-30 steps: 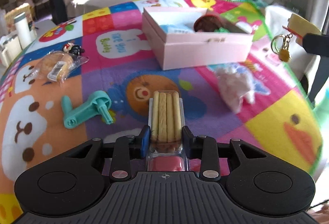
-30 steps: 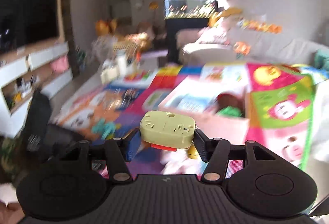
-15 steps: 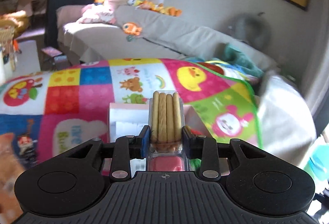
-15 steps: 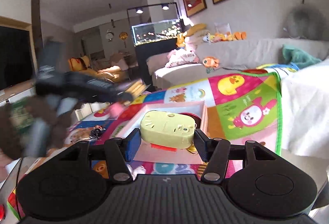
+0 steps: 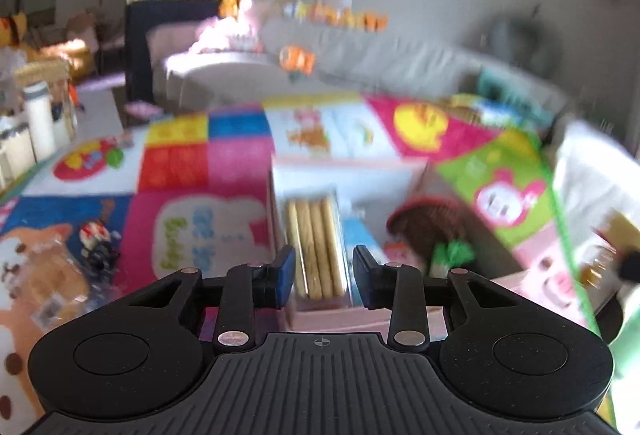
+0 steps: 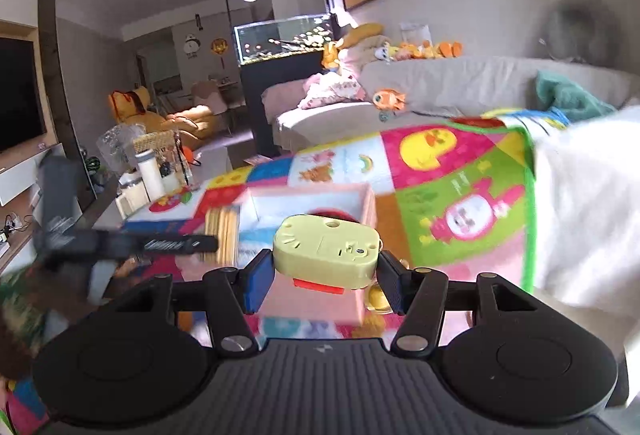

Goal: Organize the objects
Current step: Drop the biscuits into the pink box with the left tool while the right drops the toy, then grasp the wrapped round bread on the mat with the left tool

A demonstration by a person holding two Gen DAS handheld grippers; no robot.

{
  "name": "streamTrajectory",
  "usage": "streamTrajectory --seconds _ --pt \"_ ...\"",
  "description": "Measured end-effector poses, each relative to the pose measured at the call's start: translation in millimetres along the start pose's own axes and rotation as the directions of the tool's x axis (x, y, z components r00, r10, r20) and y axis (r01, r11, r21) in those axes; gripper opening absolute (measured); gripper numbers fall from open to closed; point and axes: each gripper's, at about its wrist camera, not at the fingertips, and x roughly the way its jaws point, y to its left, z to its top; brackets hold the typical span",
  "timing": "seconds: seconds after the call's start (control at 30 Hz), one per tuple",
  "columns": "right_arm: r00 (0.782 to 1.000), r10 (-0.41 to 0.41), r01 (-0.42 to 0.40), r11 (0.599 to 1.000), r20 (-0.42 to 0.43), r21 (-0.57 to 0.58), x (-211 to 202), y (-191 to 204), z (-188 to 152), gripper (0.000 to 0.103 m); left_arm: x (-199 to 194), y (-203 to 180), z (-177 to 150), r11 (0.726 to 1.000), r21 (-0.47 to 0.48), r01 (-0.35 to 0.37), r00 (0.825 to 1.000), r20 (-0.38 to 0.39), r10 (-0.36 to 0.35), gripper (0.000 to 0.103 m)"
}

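Observation:
My left gripper [image 5: 323, 277] is open above the pink box [image 5: 344, 165]. The clear pack of biscuit sticks [image 5: 316, 247] sits between its spread fingers without touching them, over the box's left side. A brown and red toy [image 5: 428, 227] lies in the box. My right gripper [image 6: 326, 281] is shut on a yellow-green toy keychain [image 6: 326, 249] and holds it just in front of the pink box [image 6: 312, 195]. The left gripper [image 6: 132, 245] and the biscuit pack [image 6: 224, 231] show blurred in the right wrist view.
The box stands on a colourful cartoon play mat [image 5: 180, 163]. A wrapped bun [image 5: 48, 287] and a small black figure [image 5: 98, 239] lie on the mat at the left. A white cloth [image 6: 580, 203] covers the right side. A grey sofa [image 6: 460, 83] stands behind.
My left gripper has opened and let go of the biscuit pack over the pink box. My right gripper has come closer to the box with the keychain still in it.

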Motion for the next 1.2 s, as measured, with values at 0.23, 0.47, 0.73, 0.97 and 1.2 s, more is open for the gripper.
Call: streamTrajectory --seconds 0.23,0.47,0.73,0.97,1.2 --pt "0.997 0.070 -0.070 0.997 0.018 0.029 60.5 16.8 82.8 0.056 -51.5 43.2 -16.9 0.992 -0.101 0.081 0.997 0.022 -0.079 0.037" --pt "0.997 -0.010 0.016 0.997 -0.080 0.075 141.4 27.1 120.0 0.075 -82.7 97.6 -53.1 0.987 -0.155 0.034 0.999 -0.036 -0.040 0.037" --pt "0.992 -0.049 0.037 0.994 -0.118 -0.106 101.2 53.3 49.2 0.082 -84.4 154.1 -76.3 0.947 -0.312 -0.071 0.997 -0.057 0.056 0.036" --pt "0.986 -0.024 -0.006 0.984 -0.166 -0.176 69.3 85.1 -34.8 0.084 -81.3 191.4 -53.1 0.895 -0.420 -0.152 0.986 -0.005 0.166 0.035" --pt "0.994 -0.045 0.036 0.995 -0.097 -0.095 67.1 87.6 -68.0 0.086 -47.7 221.1 -15.1 0.840 -0.510 -0.187 0.982 -0.084 0.168 0.035"
